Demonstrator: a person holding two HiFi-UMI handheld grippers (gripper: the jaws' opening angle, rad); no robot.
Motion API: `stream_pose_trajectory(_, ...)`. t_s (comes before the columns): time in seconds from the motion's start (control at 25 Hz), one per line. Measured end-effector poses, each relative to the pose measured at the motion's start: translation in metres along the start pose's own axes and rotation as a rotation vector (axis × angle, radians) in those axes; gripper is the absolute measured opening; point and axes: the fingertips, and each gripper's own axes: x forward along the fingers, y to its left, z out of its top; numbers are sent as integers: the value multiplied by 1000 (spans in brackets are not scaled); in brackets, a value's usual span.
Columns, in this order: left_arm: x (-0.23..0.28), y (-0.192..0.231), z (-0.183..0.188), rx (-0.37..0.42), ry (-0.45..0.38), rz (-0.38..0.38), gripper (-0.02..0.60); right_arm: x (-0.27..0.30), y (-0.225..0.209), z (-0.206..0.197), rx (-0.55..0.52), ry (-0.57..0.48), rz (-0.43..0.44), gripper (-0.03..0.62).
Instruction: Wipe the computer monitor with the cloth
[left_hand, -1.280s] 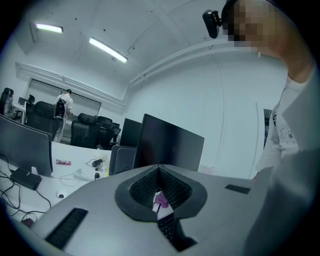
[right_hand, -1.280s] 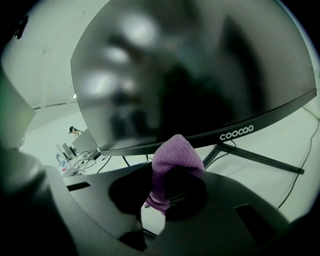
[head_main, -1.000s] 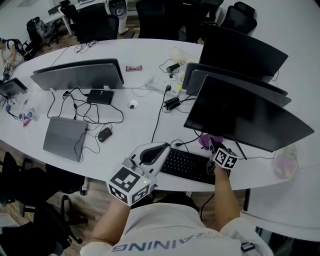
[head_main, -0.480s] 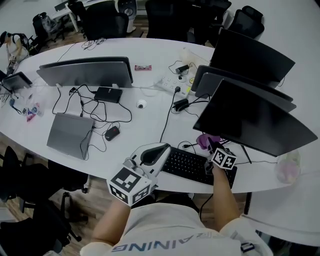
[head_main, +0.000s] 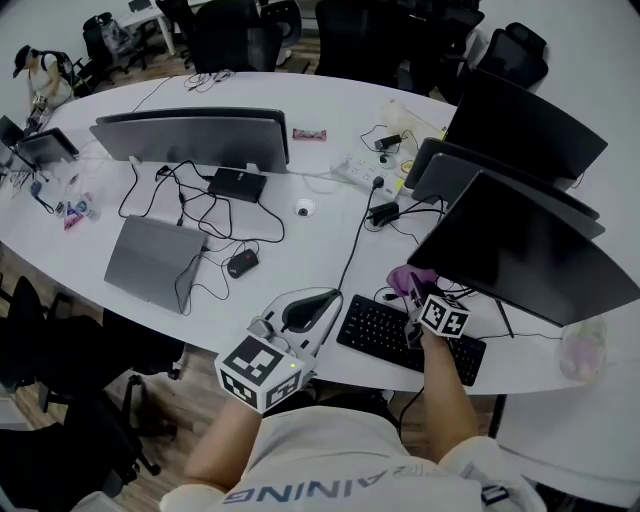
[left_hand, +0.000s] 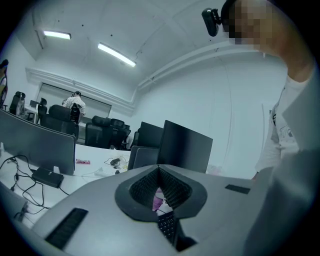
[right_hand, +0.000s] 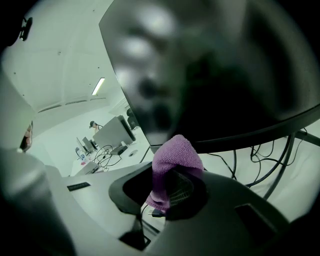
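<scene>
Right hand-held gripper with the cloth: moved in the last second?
Yes. Against the keyboard, the right hand-held gripper has shifted left; its purple cloth now sits below the monitor's lower-left corner.

Head view is showing 4 screens: left monitor (head_main: 190, 138) upper left, plus 3 at right, i.e. back monitor (head_main: 525, 120), mid monitor (head_main: 480, 170), front monitor (head_main: 530, 250). Table (head_main: 300, 100) is also carrying 1 laptop (head_main: 150, 260), 1 keyboard (head_main: 400, 335), 1 mouse (head_main: 242, 263), 1 power strip (head_main: 360, 175), 1 cloth (head_main: 408, 278). 2 grippers are showing: left gripper (head_main: 330, 293), right gripper (head_main: 415, 296).
</scene>
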Motion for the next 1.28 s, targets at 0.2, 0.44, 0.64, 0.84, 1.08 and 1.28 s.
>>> stream_pose_trajectory(0.2, -8, 12, -4, -11, 4, 15, 8, 13, 18, -1, 19, 0, 27, 55)
stream_pose_trajectory(0.44, -9, 19, -8, -18, 11, 18, 8, 17, 40, 5, 62, -30, 77, 55)
stream_pose_trajectory(0.64, -9, 22, -9, -23, 12, 17, 9, 13, 62, 15, 61, -56, 117, 55)
stream_pose_trajectory(0.84, -1, 20, -1, -17, -9, 5, 8, -16, 88, 42, -70, -113, 129, 55)
stream_pose_trajectory(1.08, 20, 5, 10, -8, -31, -32, 8, -74, 117, 84, -274, -213, 144, 55)
stream_pose_trajectory(1.28, 42, -17, 22, 12, -51, -79, 9, -129, 132, 124, -403, -322, 142, 55)
